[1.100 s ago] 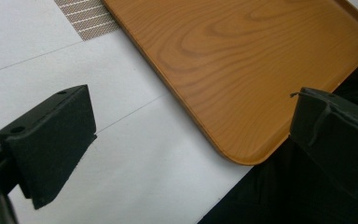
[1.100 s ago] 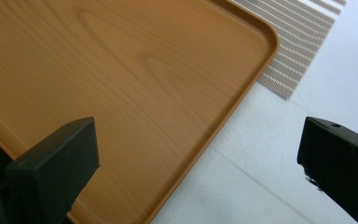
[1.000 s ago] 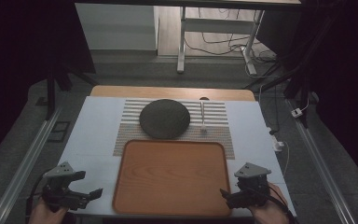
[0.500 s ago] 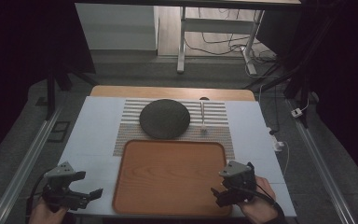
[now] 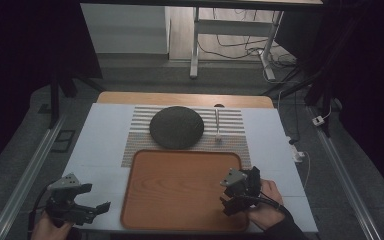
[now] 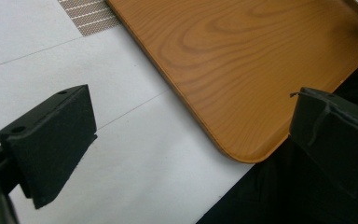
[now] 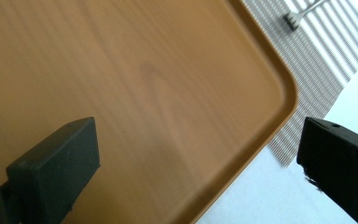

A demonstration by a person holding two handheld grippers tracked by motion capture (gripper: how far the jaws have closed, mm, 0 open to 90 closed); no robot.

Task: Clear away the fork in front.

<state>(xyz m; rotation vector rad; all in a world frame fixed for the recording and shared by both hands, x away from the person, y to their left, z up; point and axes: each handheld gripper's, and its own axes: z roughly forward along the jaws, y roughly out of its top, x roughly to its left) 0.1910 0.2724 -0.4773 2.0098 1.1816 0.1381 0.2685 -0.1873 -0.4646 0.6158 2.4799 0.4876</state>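
One wooden tray (image 5: 180, 190) is laid flat on the white surface (image 5: 100, 145), at its near edge, with its far rim overlapping a striped placemat (image 5: 230, 125). The right gripper (image 5: 237, 192) is held over the tray's right portion, its jaws spread wide with nothing between them; in the right gripper view the tray's rounded corner (image 7: 279, 88) is seen just ahead. The left gripper (image 5: 82, 210) is held low over the surface left of the tray, jaws likewise apart and empty, with the tray's near left corner (image 6: 242, 154) framed between them.

The tray is judged stiff and moderately light, with a smooth lacquered face that could prove slippery. Its thin raised rim is the likely place to be pinched, best at two opposite short sides so that it stays level; a one-sided grip would probably let it tilt.

By count: one tray, one placemat, one dark round plate (image 5: 176, 127) on the placemat, one fork (image 5: 217, 125) beside the plate, and two grippers.
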